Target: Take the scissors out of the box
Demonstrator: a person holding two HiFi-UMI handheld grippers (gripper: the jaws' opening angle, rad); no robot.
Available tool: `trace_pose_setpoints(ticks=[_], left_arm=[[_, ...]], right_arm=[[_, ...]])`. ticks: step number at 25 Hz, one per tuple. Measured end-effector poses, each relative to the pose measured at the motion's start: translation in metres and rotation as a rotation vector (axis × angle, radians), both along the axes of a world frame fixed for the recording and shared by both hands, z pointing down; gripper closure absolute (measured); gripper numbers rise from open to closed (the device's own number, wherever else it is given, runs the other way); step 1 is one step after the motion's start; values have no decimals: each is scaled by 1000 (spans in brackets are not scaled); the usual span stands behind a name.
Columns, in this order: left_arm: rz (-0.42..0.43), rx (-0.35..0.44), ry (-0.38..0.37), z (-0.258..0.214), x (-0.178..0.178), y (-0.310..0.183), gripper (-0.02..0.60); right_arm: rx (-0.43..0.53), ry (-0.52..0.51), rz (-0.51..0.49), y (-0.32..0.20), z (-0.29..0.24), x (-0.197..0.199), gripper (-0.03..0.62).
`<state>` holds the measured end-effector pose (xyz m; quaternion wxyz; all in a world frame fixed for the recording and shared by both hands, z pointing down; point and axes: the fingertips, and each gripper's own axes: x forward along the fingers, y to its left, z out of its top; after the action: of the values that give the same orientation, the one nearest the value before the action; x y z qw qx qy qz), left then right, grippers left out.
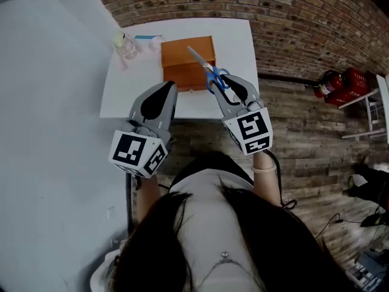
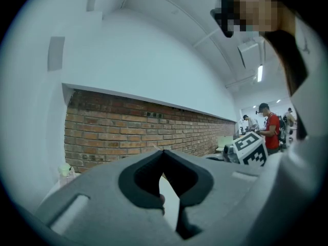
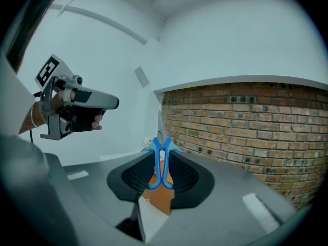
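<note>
Nearest, at lower left: grey two-jaw left gripper (image 1: 165, 90), tips pressed together on nothing, over the table's front edge. Just beyond, at right: grey two-jaw right gripper (image 1: 223, 85), clamped narrow on the blue plastic loops of the steel-bladed scissors (image 1: 209, 72). Holds them with blades slanting away and leftward over the right half of the open orange-brown wooden box (image 1: 182, 56); cannot tell whether the tip clears it. Box on a white square table (image 1: 237, 41), small clear bottle (image 1: 126, 46) toward its far left corner. Behind, red brick wall (image 1: 304, 17).

One scissors (image 1: 216, 78), one box (image 1: 180, 55)
</note>
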<state>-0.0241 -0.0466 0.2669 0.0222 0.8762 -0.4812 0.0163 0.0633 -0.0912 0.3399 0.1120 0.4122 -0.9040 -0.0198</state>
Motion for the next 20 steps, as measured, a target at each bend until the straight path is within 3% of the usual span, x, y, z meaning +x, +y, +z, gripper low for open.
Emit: trace_pose_setpoints(ticks=[20], left_arm=[[108,-20,5,1,-10,6,581]], right_arm=[[50,-31,86,34,-28,-3,494]])
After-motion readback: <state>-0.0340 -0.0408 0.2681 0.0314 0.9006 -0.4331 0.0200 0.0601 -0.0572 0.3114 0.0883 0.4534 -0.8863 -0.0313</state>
